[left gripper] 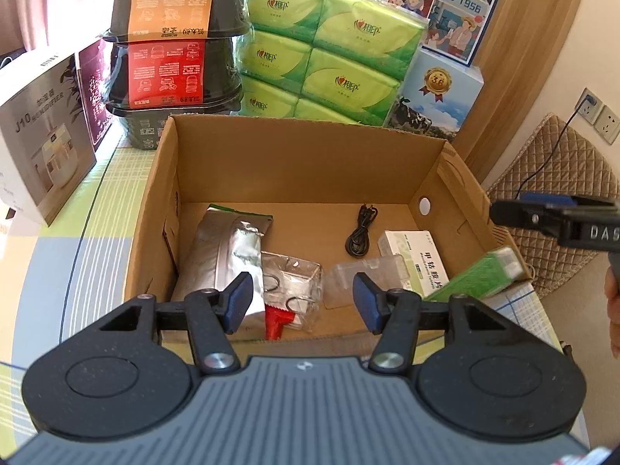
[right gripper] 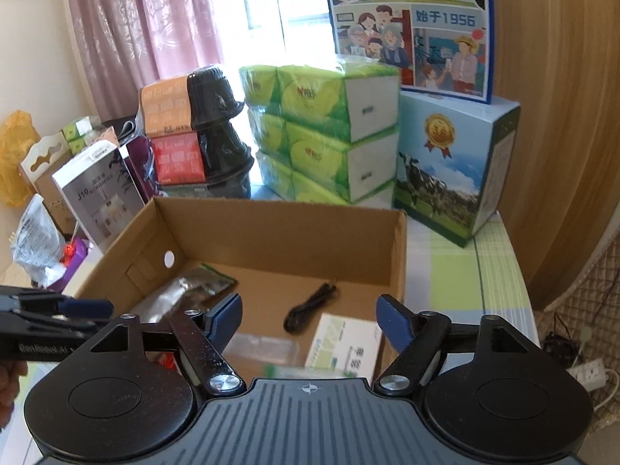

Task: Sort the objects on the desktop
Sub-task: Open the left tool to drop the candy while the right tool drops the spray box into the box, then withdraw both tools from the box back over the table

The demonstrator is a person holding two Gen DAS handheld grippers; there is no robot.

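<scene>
An open cardboard box (left gripper: 294, 162) stands on the counter (left gripper: 97, 213), which is covered by a green and yellow checked cloth. The left claw (left gripper: 300, 304) hangs over the box's near edge, its blue-padded jaws spread apart with nothing between them. The right claw (right gripper: 308, 319) is likewise spread wide and empty, above the box's near right corner.

Inside the box, a silver foil pouch (left gripper: 221, 248) lies on the left, leaning against the left wall. Just beside it sits a crumpled clear plastic bag (left gripper: 290, 283) with a red piece (left gripper: 277, 319) at its near end. A coiled black cable (left gripper: 360, 232) lies on the box floor towards the back. To the right rests a white medicine box (left gripper: 414, 259), with a clear plastic case (left gripper: 364, 283) overlapping its near left side. A green box (left gripper: 476, 277) lies tilted across the box's near right corner.

Behind the box stand stacked black food bowls (left gripper: 174, 50), green tissue packs (left gripper: 325, 62) and a milk carton box (left gripper: 438, 97).
</scene>
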